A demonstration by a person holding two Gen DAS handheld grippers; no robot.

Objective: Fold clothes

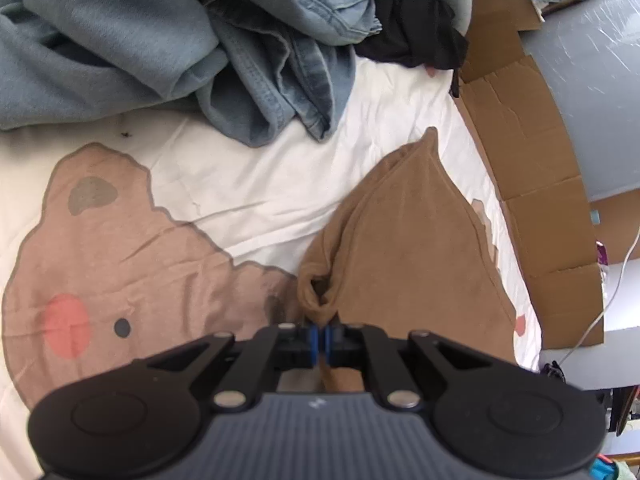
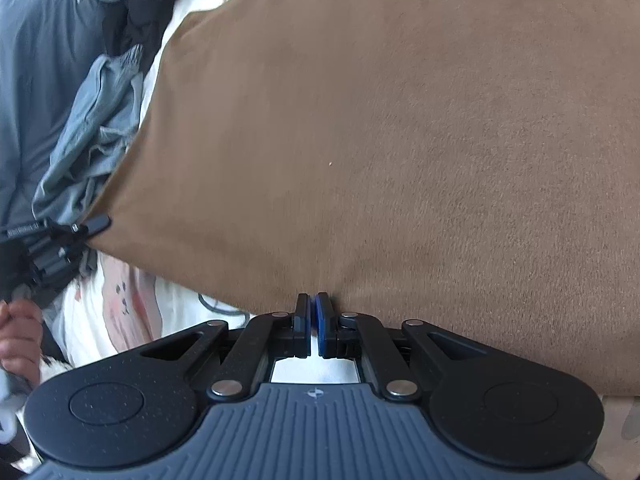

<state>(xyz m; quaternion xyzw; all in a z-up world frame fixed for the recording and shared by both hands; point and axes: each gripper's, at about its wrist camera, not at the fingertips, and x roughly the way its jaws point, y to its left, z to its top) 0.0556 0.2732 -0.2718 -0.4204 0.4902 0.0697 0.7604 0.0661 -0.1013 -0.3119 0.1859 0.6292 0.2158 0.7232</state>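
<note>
A brown garment (image 1: pixel 404 248) hangs stretched over the white bed sheet (image 1: pixel 256 184). My left gripper (image 1: pixel 322 334) is shut on a bunched corner of it at the near edge. In the right wrist view the same brown garment (image 2: pixel 400 140) fills most of the frame as a taut sheet, and my right gripper (image 2: pixel 314 312) is shut on its lower edge. The left gripper (image 2: pixel 60 240) shows at the far left of that view, pinching the opposite corner, with a hand (image 2: pixel 20 340) below it.
A heap of blue denim and grey-blue clothes (image 1: pixel 180 48) with a black garment (image 1: pixel 416 32) lies at the far side of the bed. The sheet carries a bear print (image 1: pixel 120 272). Flattened cardboard (image 1: pixel 532 184) lines the bed's right edge.
</note>
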